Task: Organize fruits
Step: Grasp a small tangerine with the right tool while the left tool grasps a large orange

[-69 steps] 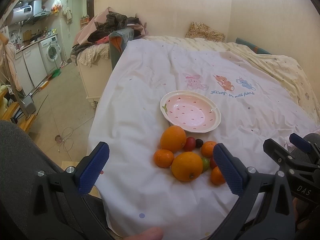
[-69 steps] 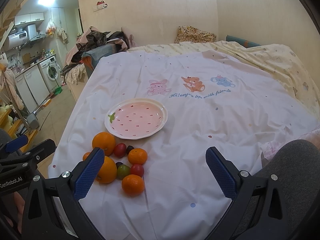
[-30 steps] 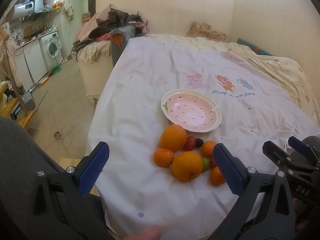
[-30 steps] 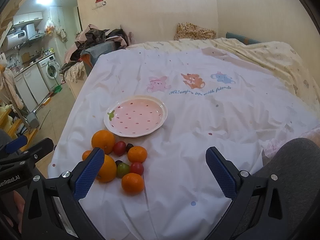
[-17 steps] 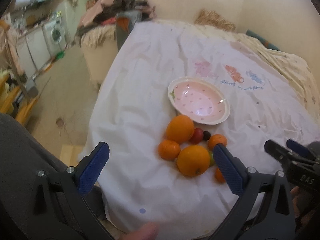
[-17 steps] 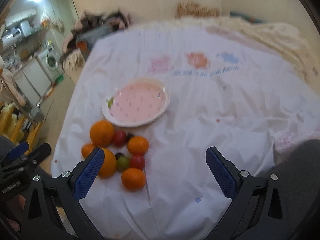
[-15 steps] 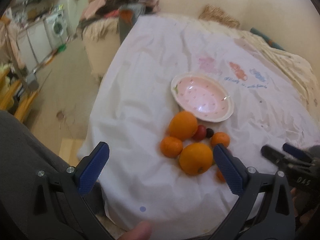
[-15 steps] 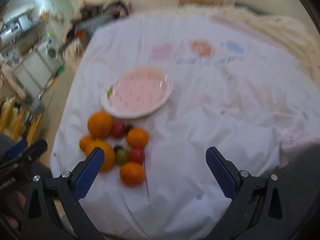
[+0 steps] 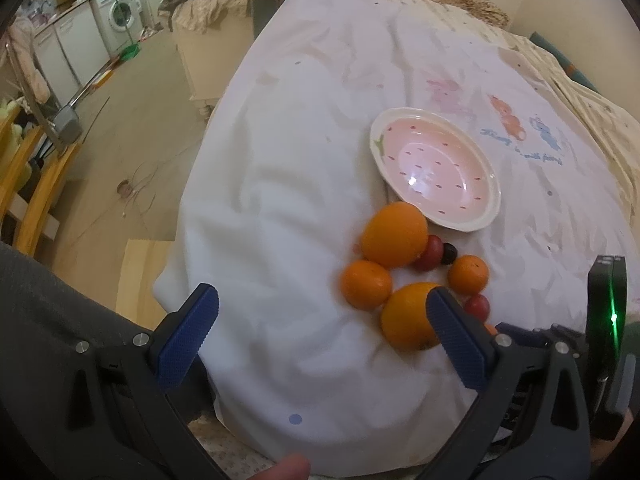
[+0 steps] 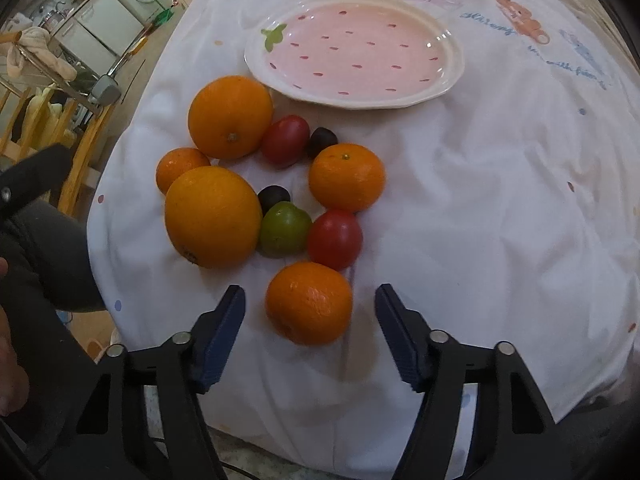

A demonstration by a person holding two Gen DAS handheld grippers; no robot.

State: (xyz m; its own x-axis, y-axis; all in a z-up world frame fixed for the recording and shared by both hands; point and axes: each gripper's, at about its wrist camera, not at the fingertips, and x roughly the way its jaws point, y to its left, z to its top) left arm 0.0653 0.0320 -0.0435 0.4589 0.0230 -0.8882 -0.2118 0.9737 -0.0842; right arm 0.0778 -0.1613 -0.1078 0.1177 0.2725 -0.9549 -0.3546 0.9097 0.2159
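Observation:
A pink strawberry-patterned plate (image 10: 452, 76) lies empty on the white sheet; it also shows in the left wrist view (image 9: 492, 208). In front of it lies a cluster of fruit: two big oranges (image 10: 230, 117) (image 10: 213, 216), several mandarins, red tomatoes (image 10: 335, 239), a green one (image 10: 285, 229) and dark plums. My right gripper (image 10: 310, 312) is open, its jaws on either side of the nearest mandarin (image 10: 309, 302), not touching it. My left gripper (image 9: 320, 336) is open and empty, left of the cluster, beside a big orange (image 9: 408, 316).
The white sheet (image 10: 500, 200) covers a bed with printed cartoon animals at the far right. The bed's left edge drops to a floor (image 9: 132, 120) with a washing machine (image 9: 120, 12) and clutter. Clothes pile at the bed's far end.
Both grippers have moved forward and down toward the fruit. The right gripper's jaws have narrowed and now flank the nearest mandarin. The fruit has not moved.

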